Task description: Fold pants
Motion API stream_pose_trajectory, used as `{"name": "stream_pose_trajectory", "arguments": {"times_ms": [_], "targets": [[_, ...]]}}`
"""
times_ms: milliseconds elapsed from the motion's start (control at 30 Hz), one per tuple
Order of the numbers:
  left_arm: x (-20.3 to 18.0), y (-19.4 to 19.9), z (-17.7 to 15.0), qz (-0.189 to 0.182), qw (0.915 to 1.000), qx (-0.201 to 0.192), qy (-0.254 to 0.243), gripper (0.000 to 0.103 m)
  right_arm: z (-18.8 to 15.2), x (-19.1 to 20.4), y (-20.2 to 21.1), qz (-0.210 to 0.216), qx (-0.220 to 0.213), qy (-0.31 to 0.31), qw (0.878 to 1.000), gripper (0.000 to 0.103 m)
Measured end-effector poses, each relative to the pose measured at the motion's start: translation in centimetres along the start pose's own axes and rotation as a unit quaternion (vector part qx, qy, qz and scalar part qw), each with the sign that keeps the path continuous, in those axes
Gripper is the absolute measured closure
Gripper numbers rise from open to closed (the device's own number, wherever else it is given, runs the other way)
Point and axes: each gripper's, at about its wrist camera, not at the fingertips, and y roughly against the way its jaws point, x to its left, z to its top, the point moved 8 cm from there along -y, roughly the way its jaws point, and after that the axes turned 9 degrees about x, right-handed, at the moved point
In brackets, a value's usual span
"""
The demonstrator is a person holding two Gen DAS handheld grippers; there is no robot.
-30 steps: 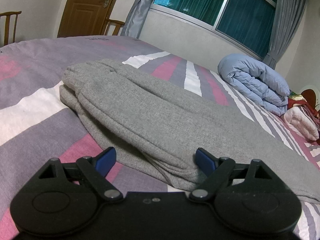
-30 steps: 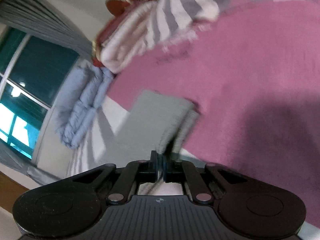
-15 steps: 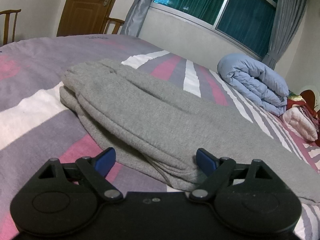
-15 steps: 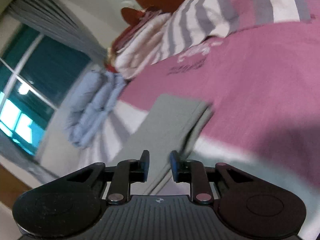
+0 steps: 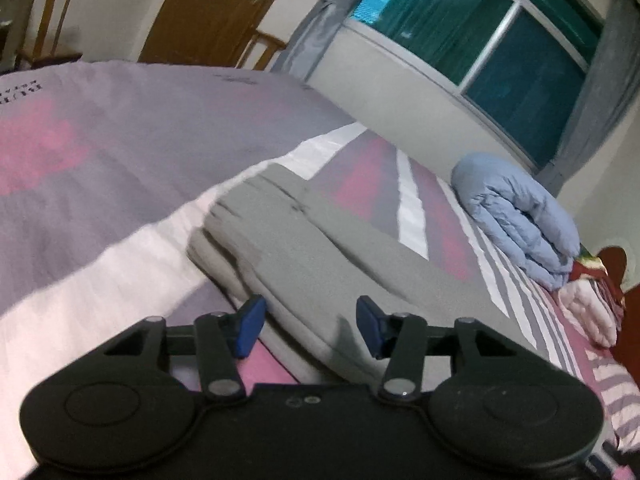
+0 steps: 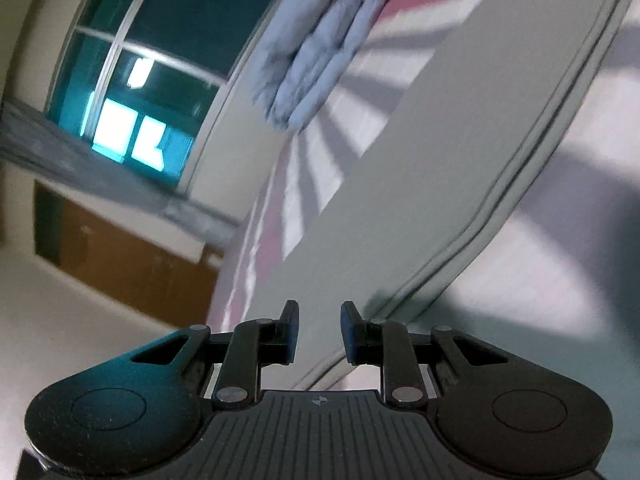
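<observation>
Grey pants point(image 5: 320, 252) lie folded lengthwise on the striped bed cover, the waistband end at the far left. My left gripper point(image 5: 308, 326) is open and empty, hovering over the near edge of the pants. In the right wrist view the pants point(image 6: 460, 152) run as a long grey band with layered edges on the right. My right gripper point(image 6: 319, 332) is open and empty, just above the pants' near end.
A rolled light-blue duvet point(image 5: 516, 216) and folded pink and red bedding point(image 5: 592, 308) lie at the bed's far right. Wooden chairs point(image 5: 44, 20) and a door point(image 5: 224, 8) stand beyond the bed. A window with grey curtains point(image 5: 480, 32) fills the far wall.
My right gripper opened, let go of the pants leg end and swung round along the pants. My left gripper shifted left and tilted, staying open.
</observation>
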Motion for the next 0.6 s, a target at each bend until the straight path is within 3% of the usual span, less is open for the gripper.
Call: {"name": "stream_pose_trajectory", "arguments": {"times_ms": [100, 433, 467, 533, 600], "targets": [[0.7, -0.5, 0.5, -0.014, 0.9998, 0.006, 0.016, 0.061, -0.2, 0.1, -0.9, -0.007, 0.006, 0.007, 1.0, 0.08], [1.3, -1.2, 0.7, -0.028, 0.9994, 0.004, 0.02, 0.061, 0.6, -1.6, 0.3, -0.03, -0.032, 0.004, 0.999, 0.08], [1.4, -1.3, 0.7, -0.034, 0.9991, 0.003, 0.025, 0.068, 0.6, -1.7, 0.3, -0.03, -0.032, 0.003, 0.999, 0.08], [1.6, -1.5, 1.1, -0.024, 0.9995, 0.005, 0.021, 0.092, 0.5, -1.9, 0.1, -0.035, -0.03, -0.002, 0.999, 0.08], [1.2, -1.2, 1.5, -0.027, 0.9996, -0.006, 0.01, 0.099, 0.7, -1.9, -0.1, -0.035, -0.03, -0.005, 0.999, 0.08]]}}
